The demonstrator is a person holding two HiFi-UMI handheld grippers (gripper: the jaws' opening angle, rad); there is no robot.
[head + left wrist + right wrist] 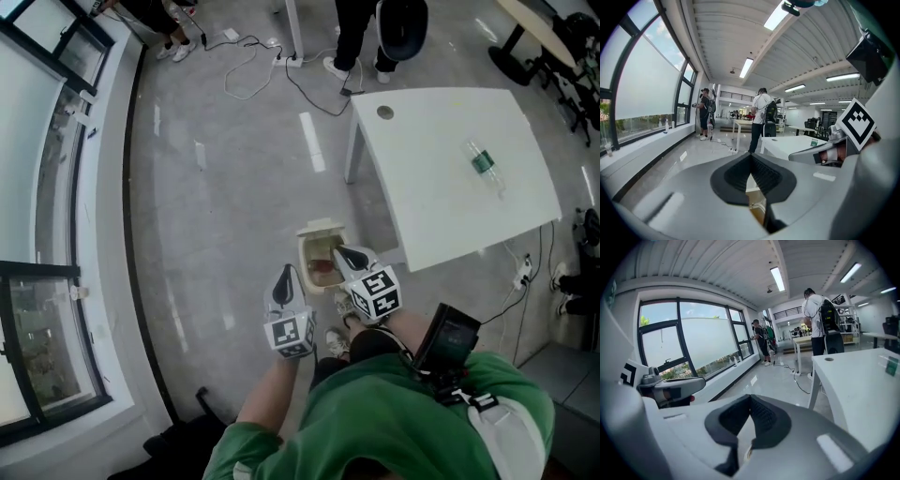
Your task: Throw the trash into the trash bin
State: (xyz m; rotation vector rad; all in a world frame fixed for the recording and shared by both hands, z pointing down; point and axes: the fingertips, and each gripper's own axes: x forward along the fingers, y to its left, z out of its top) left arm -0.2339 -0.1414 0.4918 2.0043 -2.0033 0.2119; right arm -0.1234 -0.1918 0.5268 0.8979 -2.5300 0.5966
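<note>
Grey floor [216, 187] fills most of our head view, with a window wall [42, 197] along its left side. The white desk [441, 197] sits upper right. Two people stand past its far end [361, 37], with cables [251, 73] on the floor near them.

The trash bin [304, 255] is on the floor by the desk's near corner, lid flipped up, something brownish inside. We can't tell what it is.

Both tongs are over the bin's near side. The left tongs [285, 279] are just left of the bin; in the left gripper view the pads [761, 176] are pressed together at the tip, with nothing between them. The right tongs [345, 254] overlap the bin's right rim; their own view shows them pressed together [750, 400] too, and empty.

A clear bottle with a green label [483, 163] lies on its side on the desk, well apart from both tongs and the bin.
</note>
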